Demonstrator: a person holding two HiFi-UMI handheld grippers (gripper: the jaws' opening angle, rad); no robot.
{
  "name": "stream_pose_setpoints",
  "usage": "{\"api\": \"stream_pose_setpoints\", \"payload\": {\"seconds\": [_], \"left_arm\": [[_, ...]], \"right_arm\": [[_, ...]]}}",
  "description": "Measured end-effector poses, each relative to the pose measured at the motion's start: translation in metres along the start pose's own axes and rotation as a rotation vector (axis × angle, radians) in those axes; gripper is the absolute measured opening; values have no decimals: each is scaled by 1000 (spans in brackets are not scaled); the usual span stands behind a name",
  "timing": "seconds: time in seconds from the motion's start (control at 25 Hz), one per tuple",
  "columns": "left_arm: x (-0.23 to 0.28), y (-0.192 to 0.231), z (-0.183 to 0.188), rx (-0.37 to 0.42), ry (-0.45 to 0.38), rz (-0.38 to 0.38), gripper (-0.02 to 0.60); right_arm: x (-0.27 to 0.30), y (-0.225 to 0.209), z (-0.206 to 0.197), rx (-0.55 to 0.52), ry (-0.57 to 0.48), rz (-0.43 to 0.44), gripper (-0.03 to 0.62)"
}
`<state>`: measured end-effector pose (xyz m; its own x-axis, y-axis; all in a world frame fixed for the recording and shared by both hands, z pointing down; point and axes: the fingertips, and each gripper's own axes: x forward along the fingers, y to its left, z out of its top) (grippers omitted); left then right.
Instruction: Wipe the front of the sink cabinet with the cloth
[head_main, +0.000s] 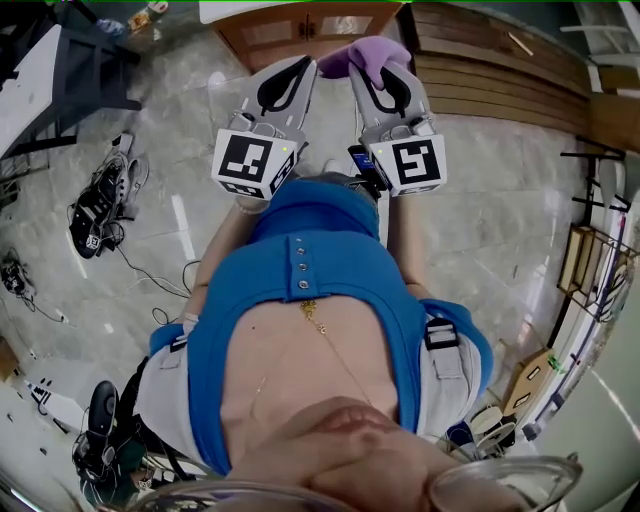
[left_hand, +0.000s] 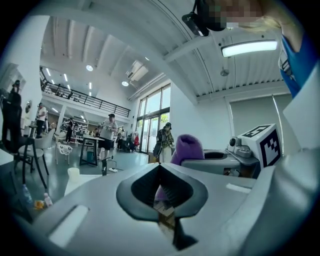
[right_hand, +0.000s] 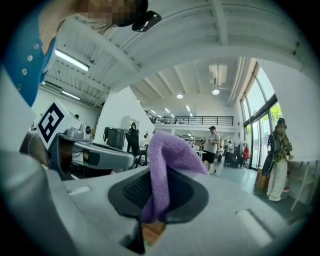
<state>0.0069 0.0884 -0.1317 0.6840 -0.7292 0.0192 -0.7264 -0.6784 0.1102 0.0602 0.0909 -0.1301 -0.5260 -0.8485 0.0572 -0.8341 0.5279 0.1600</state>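
The purple cloth (head_main: 374, 55) is bunched up and pinched in my right gripper (head_main: 386, 68), which is shut on it. The wooden sink cabinet (head_main: 300, 28) stands just beyond both grippers at the top of the head view; the cloth hangs near its front, and I cannot tell if it touches. In the right gripper view the cloth (right_hand: 170, 150) rises out of the closed jaws of the right gripper (right_hand: 156, 174). My left gripper (head_main: 297, 68) is beside it, shut with nothing held. In the left gripper view the left gripper (left_hand: 159, 167) has its jaws together, with the cloth (left_hand: 188, 148) behind.
A pair of sandals (head_main: 100, 205) and loose cables (head_main: 150, 275) lie on the grey floor at the left. A dark table (head_main: 60, 60) stands at the top left. Wooden slats (head_main: 500, 70) run along the top right. Several people (left_hand: 107, 132) stand far off in the hall.
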Motion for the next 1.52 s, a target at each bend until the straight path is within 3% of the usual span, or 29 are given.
{"api": "stream_pose_setpoints", "payload": {"seconds": [0.44, 0.84, 1.52], "left_arm": [[9, -58, -4, 6, -4, 71, 0], [-2, -72, -10, 37, 3, 147, 0], [0, -92, -17, 31, 16, 153, 0]], "right_arm": [[-44, -19, 0, -9, -34, 76, 58], [-54, -10, -4, -10, -33, 138, 58], [-70, 4, -5, -5, -25, 186, 58]]}}
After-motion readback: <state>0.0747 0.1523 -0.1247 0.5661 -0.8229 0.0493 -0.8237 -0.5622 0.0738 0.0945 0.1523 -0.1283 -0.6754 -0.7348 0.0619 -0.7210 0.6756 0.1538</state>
